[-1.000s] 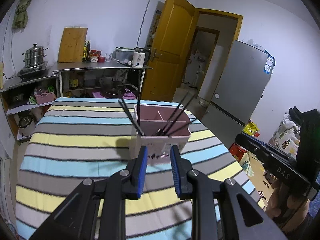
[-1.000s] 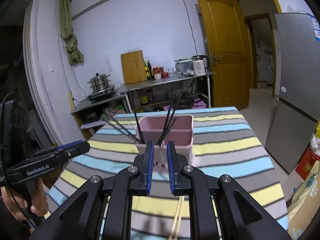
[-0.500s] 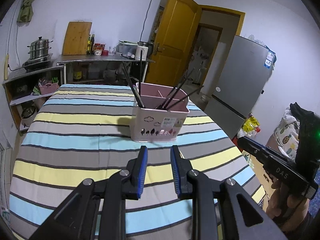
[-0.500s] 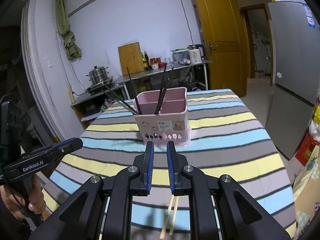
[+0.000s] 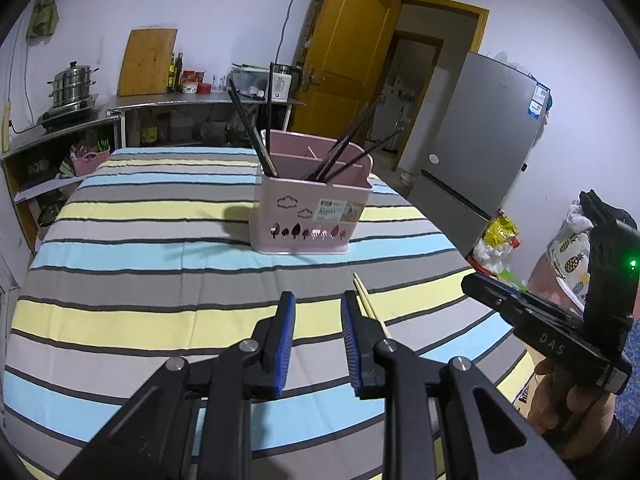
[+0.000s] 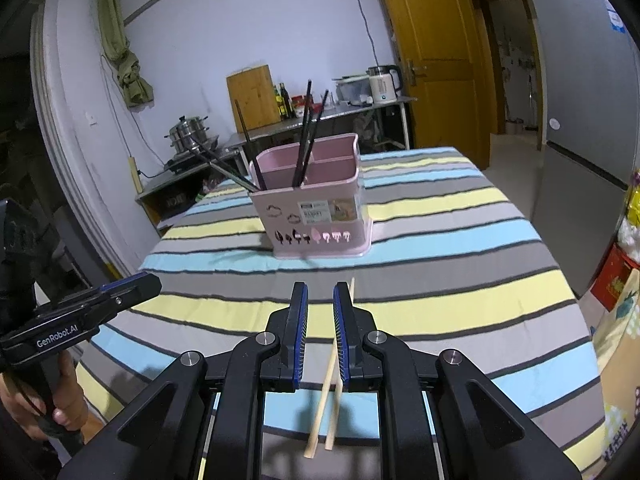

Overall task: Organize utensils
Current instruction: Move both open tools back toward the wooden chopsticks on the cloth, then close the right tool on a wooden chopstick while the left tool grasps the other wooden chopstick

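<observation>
Hand-held gripper (image 6: 319,320) over chopsticks (image 6: 325,388) (wooden)

The left gripper (image 5: 317,312) hovers open over the striped tablecloth (image 5: 132,280); 2 wooden chopsticks (image 5: 366,300) lie just right of its fingertips, the pink holder (image 5: 312,212) ahead.

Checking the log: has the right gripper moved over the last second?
Yes. The right gripper has pulled back from the pink utensil basket, which now looks farther off, exposing wooden chopsticks below it.

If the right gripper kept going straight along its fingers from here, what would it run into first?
Probably the wooden chopsticks lying on the striped tablecloth, which pass under the open right gripper. If it clears them, the pink utensil holder stands next in line. The gripper's height above the cloth is unclear.
</observation>
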### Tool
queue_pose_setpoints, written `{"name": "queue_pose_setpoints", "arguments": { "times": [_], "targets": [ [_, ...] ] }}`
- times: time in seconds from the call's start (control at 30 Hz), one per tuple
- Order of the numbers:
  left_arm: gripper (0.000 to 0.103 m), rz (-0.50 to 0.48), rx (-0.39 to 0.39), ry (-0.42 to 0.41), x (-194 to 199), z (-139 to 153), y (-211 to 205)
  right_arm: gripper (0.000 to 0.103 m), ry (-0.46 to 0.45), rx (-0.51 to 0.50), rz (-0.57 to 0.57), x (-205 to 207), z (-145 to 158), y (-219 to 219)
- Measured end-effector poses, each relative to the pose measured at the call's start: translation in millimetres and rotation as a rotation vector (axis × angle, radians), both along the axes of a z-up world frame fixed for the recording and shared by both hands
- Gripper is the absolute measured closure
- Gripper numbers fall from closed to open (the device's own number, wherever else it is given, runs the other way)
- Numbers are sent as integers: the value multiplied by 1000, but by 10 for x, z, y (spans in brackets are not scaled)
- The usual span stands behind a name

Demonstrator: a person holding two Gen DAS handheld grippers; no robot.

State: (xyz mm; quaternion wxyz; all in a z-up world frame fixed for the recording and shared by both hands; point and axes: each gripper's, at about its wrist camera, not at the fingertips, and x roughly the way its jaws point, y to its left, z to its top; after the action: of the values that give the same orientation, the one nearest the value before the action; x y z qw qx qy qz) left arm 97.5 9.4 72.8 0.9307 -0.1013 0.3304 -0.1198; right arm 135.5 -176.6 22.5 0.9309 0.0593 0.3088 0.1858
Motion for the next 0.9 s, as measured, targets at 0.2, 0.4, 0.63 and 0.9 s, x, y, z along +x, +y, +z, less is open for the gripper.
{"name": "queue_pose_setpoints", "arguments": {
  "times": [0.2,0.4,0.63,0.9],
  "targets": [
    [78,3,-6,35,65,-128,12,90,58,-30,9,97,-251,32],
    [78,2,-16,77,145,-280,32,90,143,-73,27,257,-578,89],
    [78,-7,-21,121,256,-440,34,90,229,-111,36,411,-891,136],
    [78,-16,-38,151,338,-547,25,95,239,-124,74,447,-933,236]
  ]
}}
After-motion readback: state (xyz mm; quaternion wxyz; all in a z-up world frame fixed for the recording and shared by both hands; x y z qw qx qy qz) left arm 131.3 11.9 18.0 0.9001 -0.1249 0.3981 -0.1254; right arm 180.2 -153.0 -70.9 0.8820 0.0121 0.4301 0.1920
